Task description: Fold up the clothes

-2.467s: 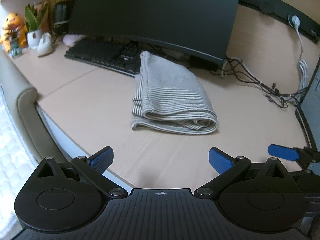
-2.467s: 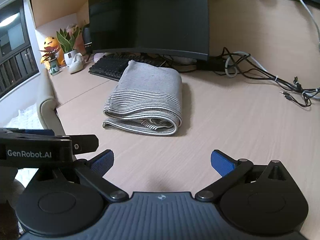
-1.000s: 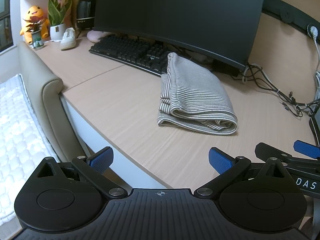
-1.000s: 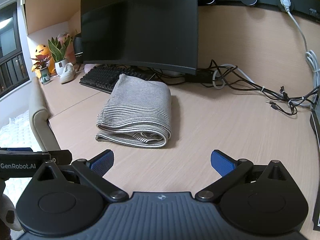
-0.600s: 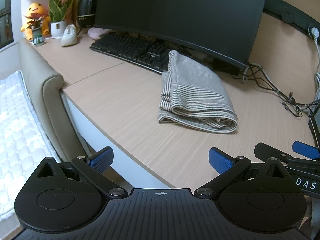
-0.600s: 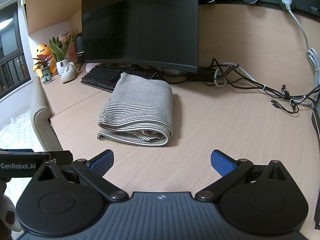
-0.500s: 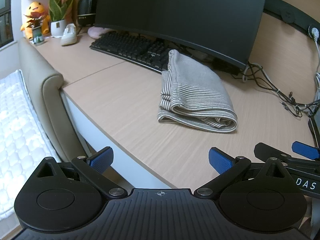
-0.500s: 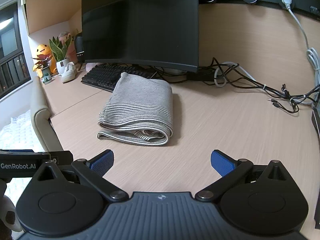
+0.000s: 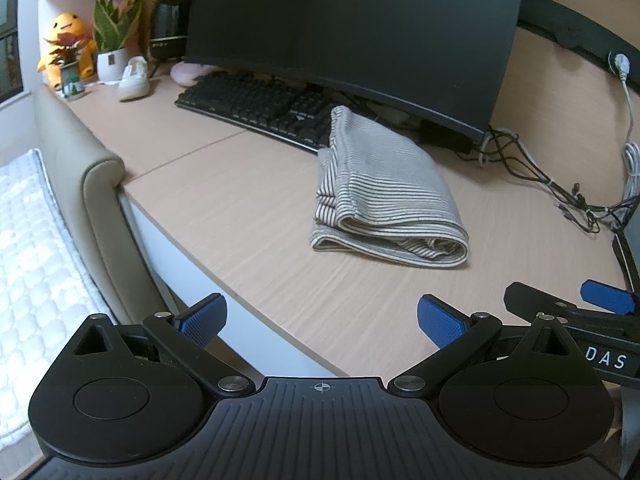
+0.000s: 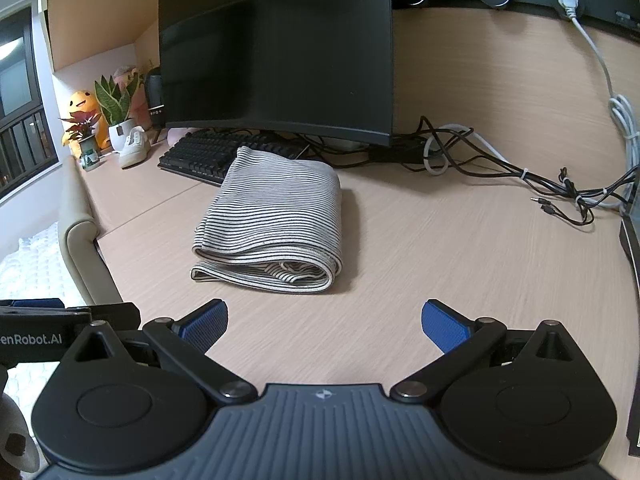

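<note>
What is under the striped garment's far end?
The striped garment lies folded on the desk; its far end rests on the keyboard edge. Whatever else lies beneath is covered.

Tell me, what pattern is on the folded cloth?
The folded cloth has thin dark and pale stripes, clearest in the right wrist view.

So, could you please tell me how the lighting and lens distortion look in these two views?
Left wrist view: fisheye bows the pale wooden desk edge; bright overexposed white quilted bedding at left. Right wrist view: folded grey striped garment sharp, casting a soft shadow to its right; black curved monitor dark, without glare.
</note>
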A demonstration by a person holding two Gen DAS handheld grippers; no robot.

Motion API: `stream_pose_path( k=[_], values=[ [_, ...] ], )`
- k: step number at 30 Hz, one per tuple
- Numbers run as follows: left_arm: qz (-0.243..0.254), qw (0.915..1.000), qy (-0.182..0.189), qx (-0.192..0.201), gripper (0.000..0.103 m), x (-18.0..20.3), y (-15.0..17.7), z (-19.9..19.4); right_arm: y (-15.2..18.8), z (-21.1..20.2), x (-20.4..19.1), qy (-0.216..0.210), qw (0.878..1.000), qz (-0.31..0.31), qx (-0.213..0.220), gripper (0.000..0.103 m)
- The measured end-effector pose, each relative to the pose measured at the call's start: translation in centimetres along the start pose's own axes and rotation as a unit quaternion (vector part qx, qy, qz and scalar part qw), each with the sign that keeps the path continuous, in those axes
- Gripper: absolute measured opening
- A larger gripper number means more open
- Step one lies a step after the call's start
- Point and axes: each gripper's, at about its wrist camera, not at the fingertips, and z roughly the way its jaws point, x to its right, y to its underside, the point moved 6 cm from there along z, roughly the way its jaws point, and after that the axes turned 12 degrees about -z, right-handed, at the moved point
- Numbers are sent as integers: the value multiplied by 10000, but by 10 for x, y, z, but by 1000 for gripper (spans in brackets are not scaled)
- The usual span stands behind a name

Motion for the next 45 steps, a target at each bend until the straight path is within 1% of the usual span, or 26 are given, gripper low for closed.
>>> stream_pose_path(
  k=[11,23,34,40,45],
  values=[
    [20,10000,-50,26,103,0,2,0,1,1,-1,-35,10000,6,-20,103],
    [-23,9999,-105,-55,103,-2,3,4,0,4,-2,-73,10000,21,-21,103],
    [-24,9998,-184,-114,103,-3,3,8,1,12,-3,-126,9999,43,-110,103],
    [-52,9997,-191,-156,103,-3,3,12,1,17,-3,-141,9998,48,-150,103],
    [-158,9994,-193,-220,103,-11,-7,28,-1,24,-4,-133,9997,52,-190,103]
  ],
)
